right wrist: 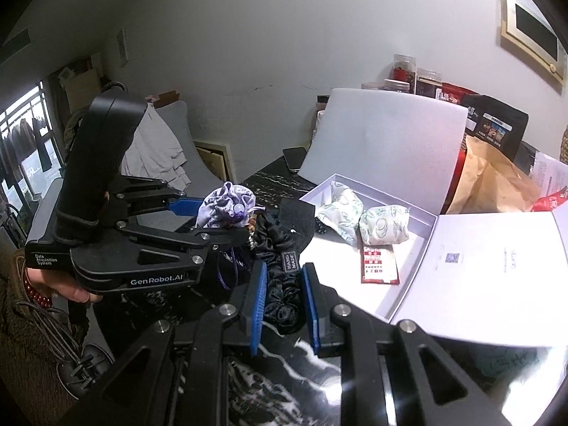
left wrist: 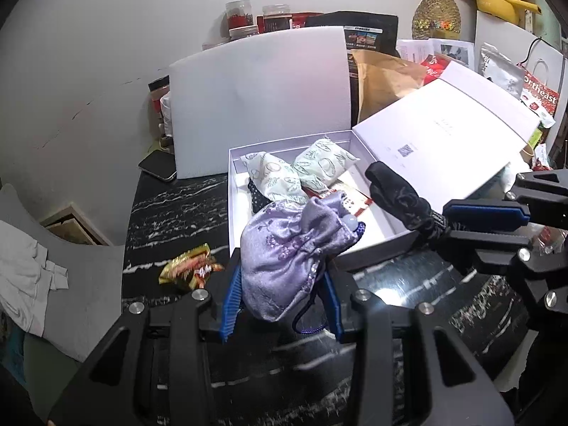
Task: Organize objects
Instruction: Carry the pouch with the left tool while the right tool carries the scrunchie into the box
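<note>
My left gripper is shut on a lilac drawstring pouch and holds it at the near edge of an open white box. The pouch also shows in the right wrist view. My right gripper is shut on a black fabric scrunchie with a small label, held just left of the box. It shows in the left wrist view over the box's right side. Inside the box lie two pale green patterned sachets and a red packet.
The box's lid lies open to the right. A white foam board leans behind the box. A phone and a gold candy wrapper lie on the black marble table. Jars, bags and a brown paper bag crowd the back.
</note>
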### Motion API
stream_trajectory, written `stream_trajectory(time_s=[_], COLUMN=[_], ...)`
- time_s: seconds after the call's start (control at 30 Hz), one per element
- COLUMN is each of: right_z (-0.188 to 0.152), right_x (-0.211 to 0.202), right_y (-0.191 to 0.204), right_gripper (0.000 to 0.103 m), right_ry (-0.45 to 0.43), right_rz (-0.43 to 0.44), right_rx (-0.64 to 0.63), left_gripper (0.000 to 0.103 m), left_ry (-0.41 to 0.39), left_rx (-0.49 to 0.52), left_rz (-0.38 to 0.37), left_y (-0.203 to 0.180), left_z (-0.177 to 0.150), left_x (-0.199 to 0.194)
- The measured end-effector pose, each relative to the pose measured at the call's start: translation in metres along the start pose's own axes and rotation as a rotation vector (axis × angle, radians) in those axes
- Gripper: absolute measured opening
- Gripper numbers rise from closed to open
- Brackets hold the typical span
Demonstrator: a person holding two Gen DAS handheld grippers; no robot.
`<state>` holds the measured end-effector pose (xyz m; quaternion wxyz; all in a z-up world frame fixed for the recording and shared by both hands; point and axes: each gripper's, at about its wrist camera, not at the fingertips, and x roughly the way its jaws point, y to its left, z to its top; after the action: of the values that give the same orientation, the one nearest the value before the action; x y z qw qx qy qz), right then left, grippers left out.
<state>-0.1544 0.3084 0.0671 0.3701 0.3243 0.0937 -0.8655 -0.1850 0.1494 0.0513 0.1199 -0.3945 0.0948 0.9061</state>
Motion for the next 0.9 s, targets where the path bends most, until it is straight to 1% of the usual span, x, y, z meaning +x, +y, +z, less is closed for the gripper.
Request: stream_trajectory(time_s=[0.17, 0.33, 0.53, 0.63, 0.9], right_z=[0.011, 0.023, 0.045, 0.057, 0.078], right_x=[0.022, 0.039, 0.052, 0.058, 0.082], right_y=[-0.018, -0.035, -0.058, -0.066, -0.088], right_gripper=[0.019, 0.019, 0.019, 0.019, 0.019], right_ry=[0.009, 0.011, -0.016, -0.026, -0.016], right_rz=[0.003, -0.006, -0.023, -0.031, -0.036], right_rx=[0.024, 0.052, 0.075, 0.074, 0.076], left_gripper=[0.038, 0.038, 0.038, 0.038, 0.038], left_ry=[0.003, -0.014, -0.011, -0.026, -0.025], left_rx=[0.006, 0.015, 0.015, 0.004, 0.002], left_rz=[-0.002, 0.027, 0.029, 0.042, 0.064], left_y=[0.004, 0.008, 0.017, 0.020, 0.023], left_z=[0.021, 0.041, 0.064, 0.076, 0.096], left_x=[0.027, 0.047, 0.073, 0.082, 0.106])
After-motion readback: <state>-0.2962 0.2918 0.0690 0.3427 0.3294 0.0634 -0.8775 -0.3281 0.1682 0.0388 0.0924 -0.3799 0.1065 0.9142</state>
